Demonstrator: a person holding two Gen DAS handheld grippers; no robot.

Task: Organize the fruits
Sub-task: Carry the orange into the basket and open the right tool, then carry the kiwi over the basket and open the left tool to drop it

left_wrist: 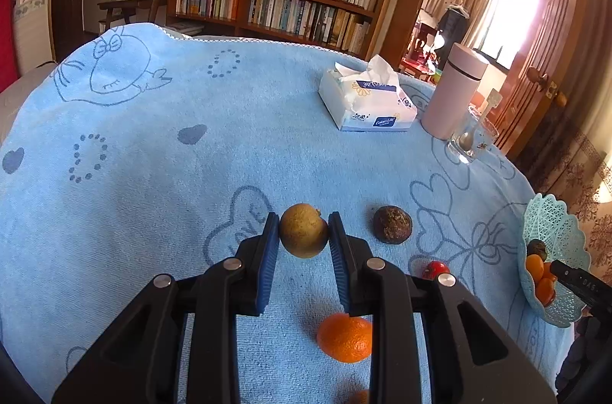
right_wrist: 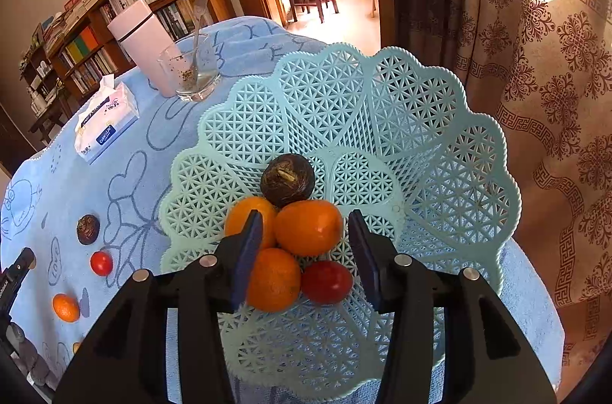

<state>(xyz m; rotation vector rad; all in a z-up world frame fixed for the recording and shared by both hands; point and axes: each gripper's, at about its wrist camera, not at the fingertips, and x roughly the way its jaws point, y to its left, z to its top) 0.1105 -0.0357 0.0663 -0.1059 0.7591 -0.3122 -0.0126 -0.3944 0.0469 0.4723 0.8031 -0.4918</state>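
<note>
I see a soft, fuzzy blue cloth [left_wrist: 160, 151], a shiny plastic basket [right_wrist: 451, 151] full of holes, a clear glass cup [right_wrist: 191, 71], and smooth wood shelves [left_wrist: 283, 2].

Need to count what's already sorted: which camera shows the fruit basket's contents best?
The right wrist view: the basket fills the frame, showing three oranges, a red fruit and a dark fruit inside. The left wrist view catches only its edge at far right, contents mostly hidden.

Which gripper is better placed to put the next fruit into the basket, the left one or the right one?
Left. The left gripper is shut on the yellow-green fruit, so it only has to carry it to the basket. The right gripper hangs open and empty above the fruit there.
</note>
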